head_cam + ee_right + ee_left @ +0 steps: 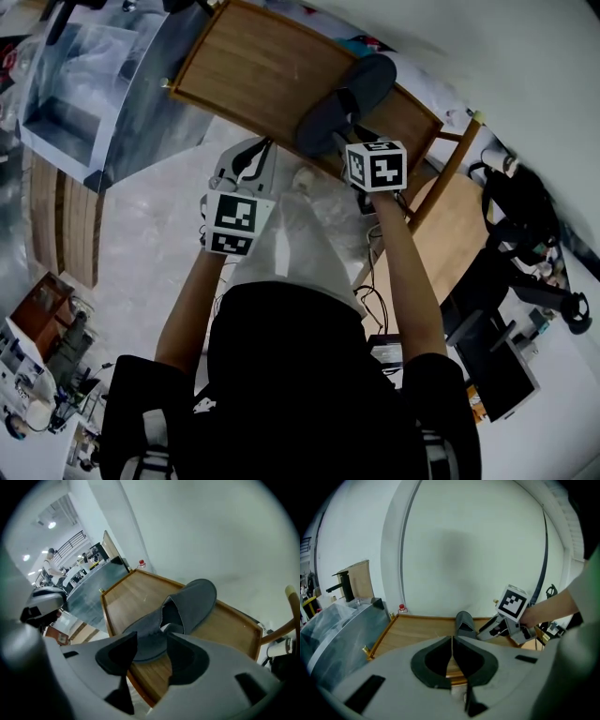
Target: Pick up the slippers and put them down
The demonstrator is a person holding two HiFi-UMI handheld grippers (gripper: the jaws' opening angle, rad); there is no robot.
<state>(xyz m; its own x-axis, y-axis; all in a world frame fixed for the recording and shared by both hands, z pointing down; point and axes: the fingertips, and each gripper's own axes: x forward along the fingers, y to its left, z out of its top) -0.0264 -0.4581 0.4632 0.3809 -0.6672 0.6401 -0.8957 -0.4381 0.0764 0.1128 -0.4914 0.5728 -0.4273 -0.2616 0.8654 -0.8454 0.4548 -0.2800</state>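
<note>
The head camera looks steeply down from high up — both gripper cameras sit low and near. All three see the wooden table (253,75) and slipper (347,103).

Black short-sleeved shirt (309,375); white cubes (234,223) (376,165) printed with black squares.

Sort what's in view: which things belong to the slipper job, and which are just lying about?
Job: grey slipper, wooden table under it, right gripper open over its heel, left gripper shut, empty.
Lying about: plastic-wrapped box, black bag, dark screen.
</note>
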